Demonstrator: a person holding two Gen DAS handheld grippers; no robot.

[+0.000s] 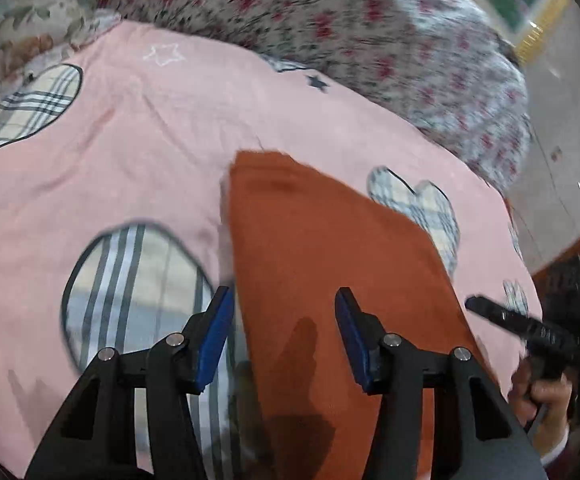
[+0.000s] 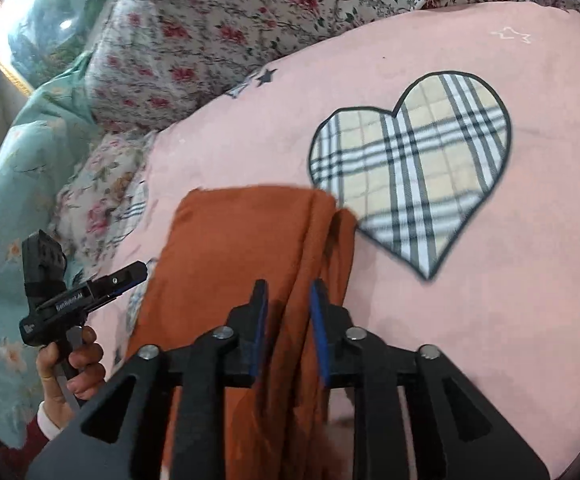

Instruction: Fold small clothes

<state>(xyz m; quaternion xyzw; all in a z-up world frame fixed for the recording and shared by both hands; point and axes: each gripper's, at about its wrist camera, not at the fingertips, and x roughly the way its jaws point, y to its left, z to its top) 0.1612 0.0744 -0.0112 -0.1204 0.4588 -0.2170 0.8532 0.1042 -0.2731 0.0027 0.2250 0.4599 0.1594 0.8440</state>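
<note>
Between the right gripper [image 2: 288,292]'s blue pads, one folded orange garment [image 2: 250,264] lies on a pink bedsheet [image 2: 490,280].

Those jaws stand narrowly apart around a raised fold of the cloth; whether they pinch it I cannot tell. The left gripper [image 1: 284,300] has its jaws spread wide, hovering over the garment's near left edge, holding nothing. One garment only, a long strip whose long axis runs from the grippers away toward the floral quilt [image 2: 218,20]. Two grippers, each in one hand [image 2: 72,364]. Plaid hearts on the sheet: one large heart [image 2: 410,168] sits just right of the garment's far end.
</note>
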